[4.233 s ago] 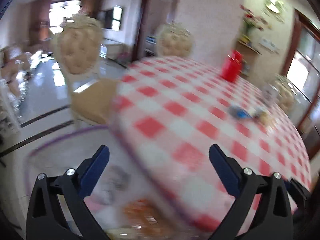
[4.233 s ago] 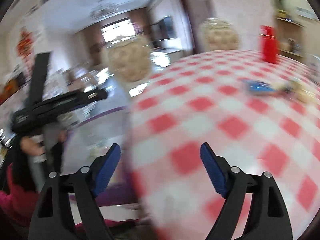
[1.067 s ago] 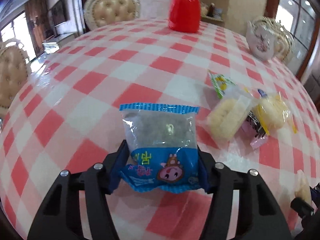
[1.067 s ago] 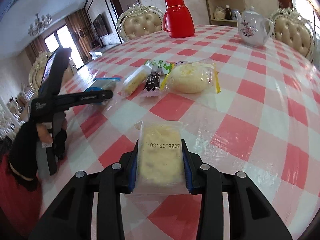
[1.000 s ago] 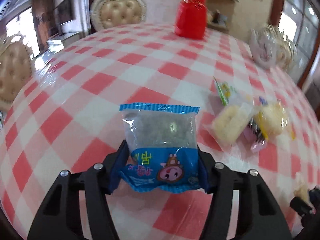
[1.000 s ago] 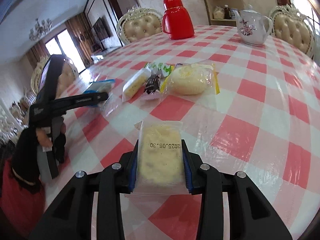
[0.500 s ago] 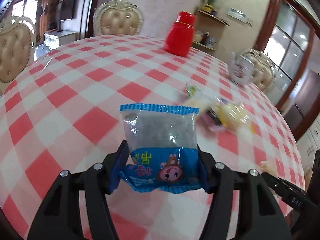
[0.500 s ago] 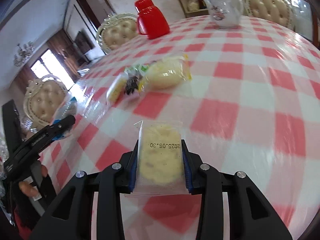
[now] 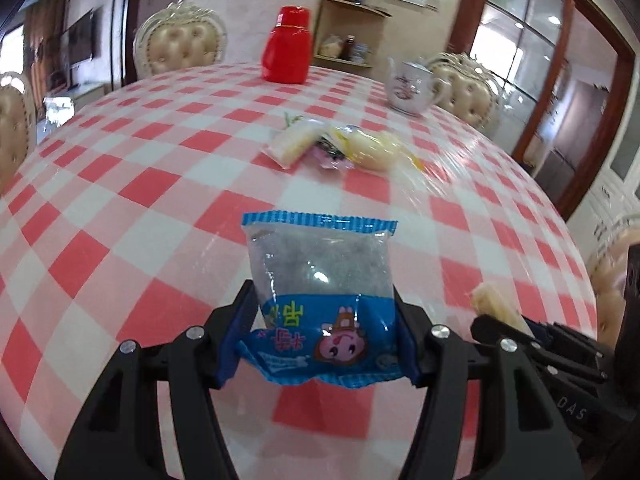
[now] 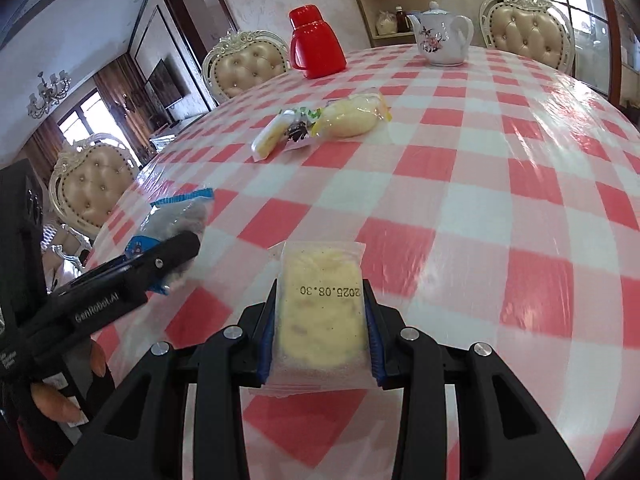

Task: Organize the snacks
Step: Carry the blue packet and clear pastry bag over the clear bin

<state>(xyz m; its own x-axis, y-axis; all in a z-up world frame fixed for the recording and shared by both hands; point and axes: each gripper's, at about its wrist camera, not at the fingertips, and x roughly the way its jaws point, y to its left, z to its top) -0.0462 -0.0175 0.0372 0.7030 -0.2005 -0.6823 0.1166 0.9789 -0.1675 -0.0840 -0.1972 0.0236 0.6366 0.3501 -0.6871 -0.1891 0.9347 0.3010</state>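
Note:
My left gripper (image 9: 318, 332) is shut on a blue snack packet (image 9: 320, 292) with a clear window and a cartoon print, held above the red-and-white checked table (image 9: 132, 184). My right gripper (image 10: 322, 320) is shut on a clear packet of a yellow pastry (image 10: 322, 304) stamped 2025.08.30, also above the table. Each gripper shows in the other's view: the right one at the lower right (image 9: 532, 336), the left one at the left (image 10: 132, 264). A small pile of snack packets (image 9: 340, 146) lies near the table's middle, also in the right wrist view (image 10: 324, 126).
A red thermos jug (image 9: 288, 50) and a white teapot (image 9: 412, 86) stand at the table's far side. Cream tufted chairs (image 10: 244, 66) ring the table. A shelf with jars (image 9: 344, 46) is against the back wall.
Both grippers went from open over the table edge to shut on their packets. In the last second both have drawn back from the snack pile and risen, packets still held.

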